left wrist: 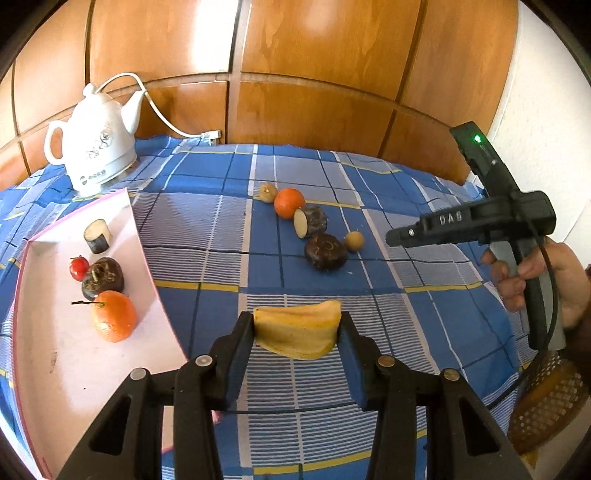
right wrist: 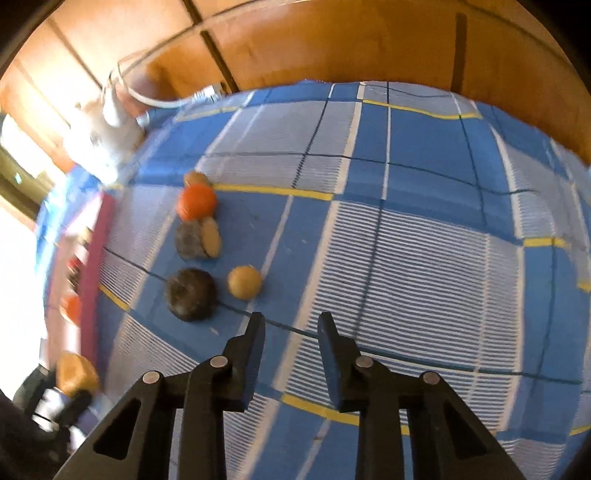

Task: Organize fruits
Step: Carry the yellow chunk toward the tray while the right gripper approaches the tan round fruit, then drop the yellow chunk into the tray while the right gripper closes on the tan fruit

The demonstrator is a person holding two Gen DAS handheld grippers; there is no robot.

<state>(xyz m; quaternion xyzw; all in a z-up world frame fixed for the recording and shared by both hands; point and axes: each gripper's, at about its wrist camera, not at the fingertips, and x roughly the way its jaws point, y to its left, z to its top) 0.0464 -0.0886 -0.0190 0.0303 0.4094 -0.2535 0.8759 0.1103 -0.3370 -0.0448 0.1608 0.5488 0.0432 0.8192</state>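
Clamping banana piece (left wrist: 298, 334) between left gripper (left wrist: 297, 332) fingers beside pink tray (left wrist: 44, 369); right gripper (right wrist: 291, 332) parted, holding nothing, near tan ball (right wrist: 244, 282).

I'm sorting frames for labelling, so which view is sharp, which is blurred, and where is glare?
Left wrist view: sharp; the yellow banana piece in the left gripper and the white ceramic kettle are crisp, with soft glare on the wood panels. Right wrist view: motion-blurred, worst at the left edge, where the pink tray smears into blown-out white light; the open right gripper stays sharp.
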